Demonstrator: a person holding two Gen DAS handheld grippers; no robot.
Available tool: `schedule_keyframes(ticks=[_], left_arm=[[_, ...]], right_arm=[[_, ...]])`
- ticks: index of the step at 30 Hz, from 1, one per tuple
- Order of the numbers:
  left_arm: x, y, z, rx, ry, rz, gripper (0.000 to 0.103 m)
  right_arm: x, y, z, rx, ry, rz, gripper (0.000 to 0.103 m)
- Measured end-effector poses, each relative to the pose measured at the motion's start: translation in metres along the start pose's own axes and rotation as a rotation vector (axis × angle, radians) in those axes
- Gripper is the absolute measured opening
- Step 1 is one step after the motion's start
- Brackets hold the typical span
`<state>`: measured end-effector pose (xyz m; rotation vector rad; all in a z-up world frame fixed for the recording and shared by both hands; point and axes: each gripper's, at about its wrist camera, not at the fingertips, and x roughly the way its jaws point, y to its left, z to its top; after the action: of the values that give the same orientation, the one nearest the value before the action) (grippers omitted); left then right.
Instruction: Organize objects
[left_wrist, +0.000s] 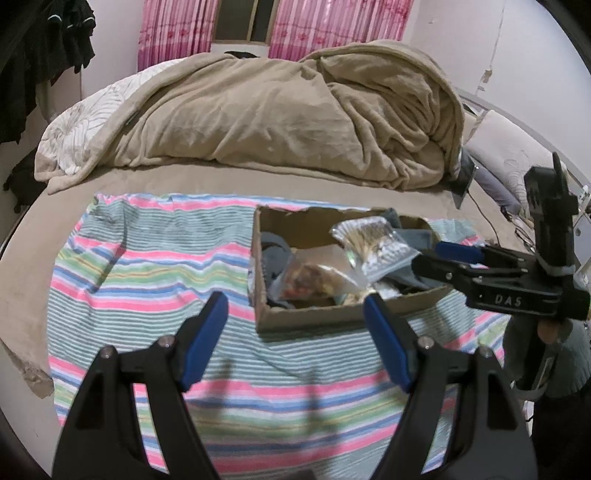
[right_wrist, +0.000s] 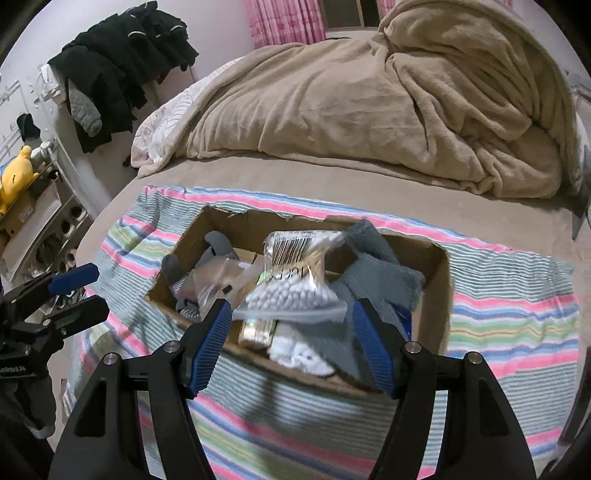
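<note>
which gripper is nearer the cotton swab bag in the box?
Right. The right gripper hangs open just over the cotton swab bag in the cardboard box. The left gripper is open above the striped cloth, beside the box.

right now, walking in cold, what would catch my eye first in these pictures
Probably the open cardboard box in the middle of the striped cloth on the bed, stuffed with loose things, a clear bag of cotton swabs lying on top. Behind it a big rumpled tan blanket fills the far half of the bed. Both grippers, left and right, hang over the near edge with jaws open and empty.
</note>
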<state>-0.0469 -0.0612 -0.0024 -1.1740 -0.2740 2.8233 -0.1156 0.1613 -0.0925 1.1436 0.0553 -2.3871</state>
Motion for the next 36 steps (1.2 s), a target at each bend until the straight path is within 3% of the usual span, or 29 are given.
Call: schedule_keyframes(ticks=[11, 15, 19, 32, 36], left_arm=[[-0.021, -0.021, -0.015, 0.012, 0.0, -0.013, 0.078], [-0.031, -0.025, -0.021, 0.006, -0.01, -0.015, 0.088], [-0.04, -0.029, -0.031, 0.004, -0.009, -0.013, 0.091], [-0.049, -0.049, -0.065, 0.002, 0.046, -0.062, 0.092], [-0.056, -0.051, -0.073, -0.001, 0.025, -0.061, 0.092]], right_arm=[[-0.036, 0.006, -0.02, 0.001, -0.015, -0.003, 0.072], [-0.049, 0.01, -0.029, 0.001, -0.017, 0.004, 0.072], [-0.063, 0.017, -0.038, -0.01, -0.025, 0.008, 0.077], [-0.091, 0.026, -0.068, 0.012, -0.042, -0.006, 0.078], [-0.095, 0.026, -0.077, 0.017, -0.045, -0.045, 0.078]])
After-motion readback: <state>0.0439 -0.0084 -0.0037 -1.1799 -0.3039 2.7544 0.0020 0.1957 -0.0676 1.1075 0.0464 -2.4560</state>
